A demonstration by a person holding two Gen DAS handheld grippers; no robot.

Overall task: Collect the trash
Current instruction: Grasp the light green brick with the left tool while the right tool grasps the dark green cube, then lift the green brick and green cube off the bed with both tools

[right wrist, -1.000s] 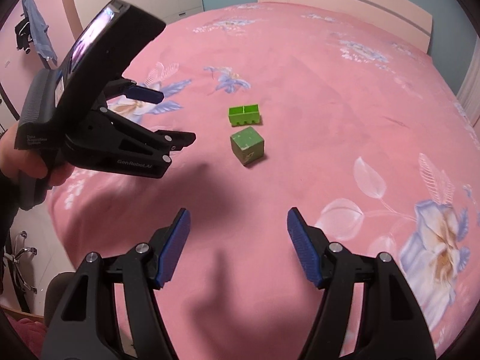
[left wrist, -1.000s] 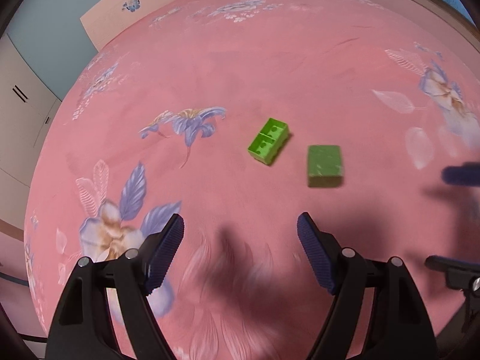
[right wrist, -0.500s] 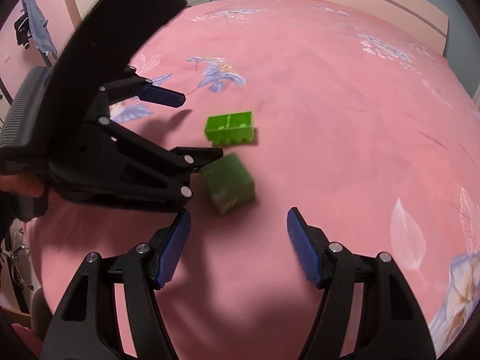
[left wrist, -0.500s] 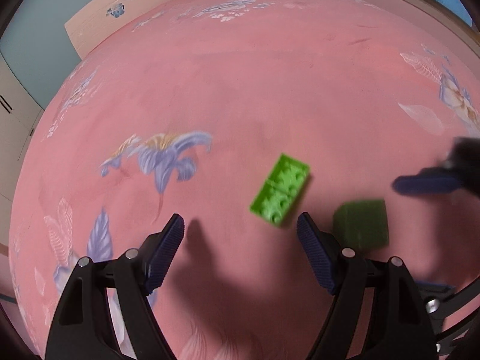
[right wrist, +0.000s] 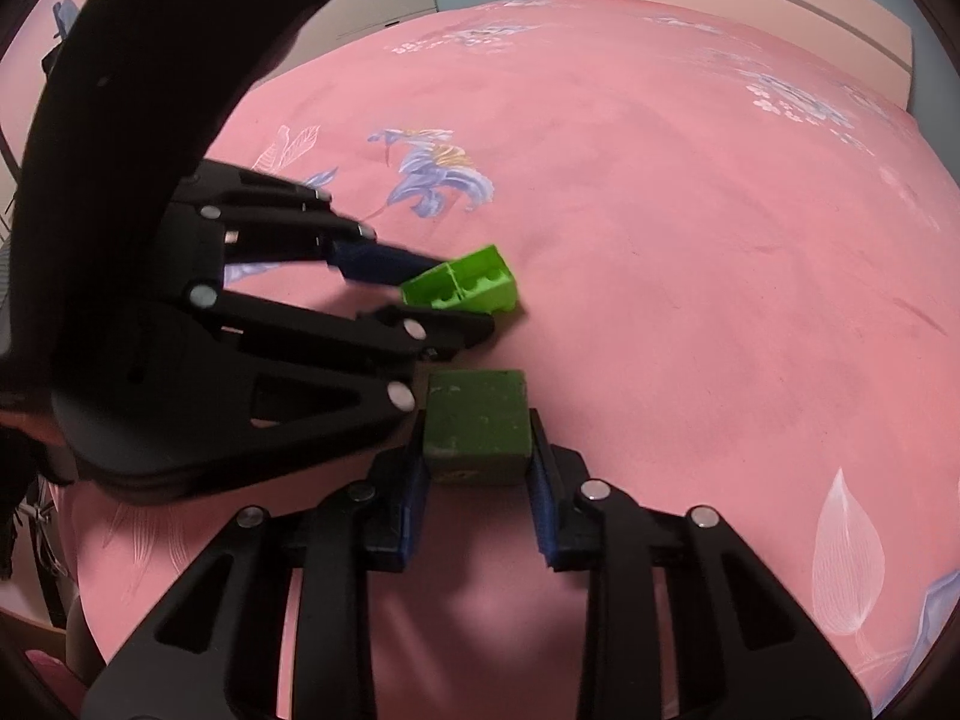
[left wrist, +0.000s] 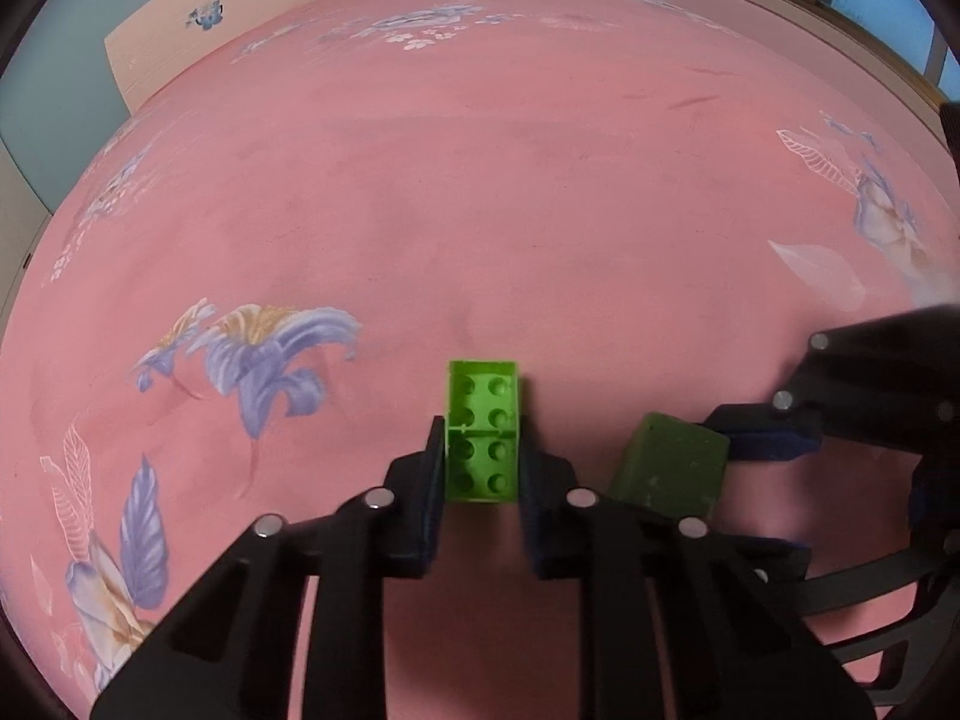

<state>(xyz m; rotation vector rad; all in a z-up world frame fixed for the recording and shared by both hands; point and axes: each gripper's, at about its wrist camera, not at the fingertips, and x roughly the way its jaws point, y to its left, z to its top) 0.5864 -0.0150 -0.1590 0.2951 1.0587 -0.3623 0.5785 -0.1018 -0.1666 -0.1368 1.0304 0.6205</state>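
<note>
Both hand-held grippers, wide open and clear of the objects half a second ago, are now closed on their targets. The left hand-held gripper (left wrist: 482,468) clamps the bright green toy brick (left wrist: 483,432) across its long sides, with the brick's hollow underside facing the left wrist camera and its far half projecting beyond the pads. The right hand-held gripper (right wrist: 477,468) clamps the dark green cube (right wrist: 477,426) on two opposite faces. In the right wrist view the brick (right wrist: 462,287) appears tilted, which suggests the lift has begun or is imminent; whether it is clear of the bed (left wrist: 540,210) cannot be determined. The cube appears to rest on the pink floral bedspread, just beside the brick, and the two grippers stand close together, the left one's outer finger (right wrist: 420,330) near the cube's top edge. Judgement: the grasp phase of trash collection is complete for both items, and the carry to a collection point remains. No bin or bag is visible in either view. Lifting both grippers together risks contact between them, so separation during the lift is advisable.
</note>
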